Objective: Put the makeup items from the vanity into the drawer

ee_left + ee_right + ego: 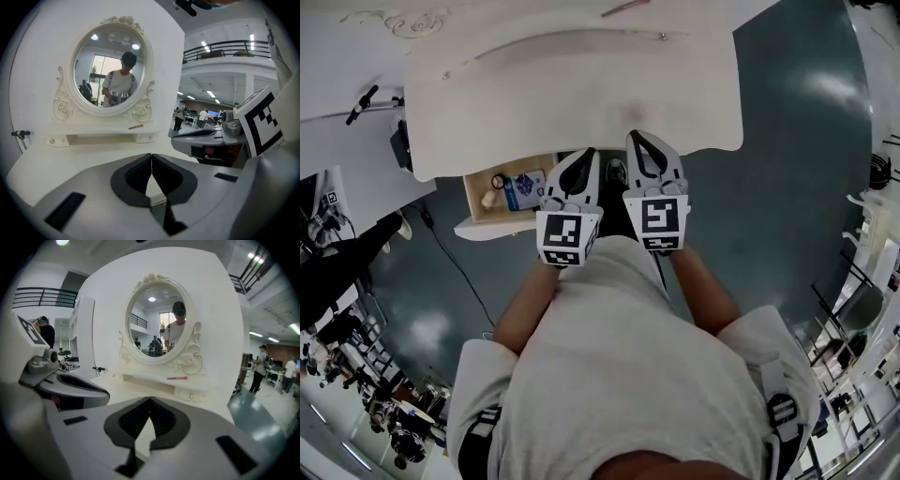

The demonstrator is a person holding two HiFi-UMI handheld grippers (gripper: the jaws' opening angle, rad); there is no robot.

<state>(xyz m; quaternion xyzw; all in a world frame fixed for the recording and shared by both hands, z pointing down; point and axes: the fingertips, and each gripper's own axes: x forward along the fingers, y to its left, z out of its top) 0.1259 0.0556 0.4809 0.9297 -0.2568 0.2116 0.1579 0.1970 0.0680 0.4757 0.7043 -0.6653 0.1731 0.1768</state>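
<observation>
left gripper (151, 155): jaws closed together, holding nothing. right gripper (150, 400): likewise, just beside it. open drawer (476, 201), near left under the vanity top (581, 84): blue packet (525, 190) and small items inside. red makeup pencil (625, 8): on far shelf below oval mirror (112, 70).

- A mirror (111, 70) stands at the back of the bench (572, 84), above a shelf (101, 137).
- A pencil (135, 126) lies on the shelf, towards its right end.
- The open drawer (476, 208), with makeup items (525, 187) inside, juts out under the bench front, left of the left hand-held gripper (586, 159).
</observation>
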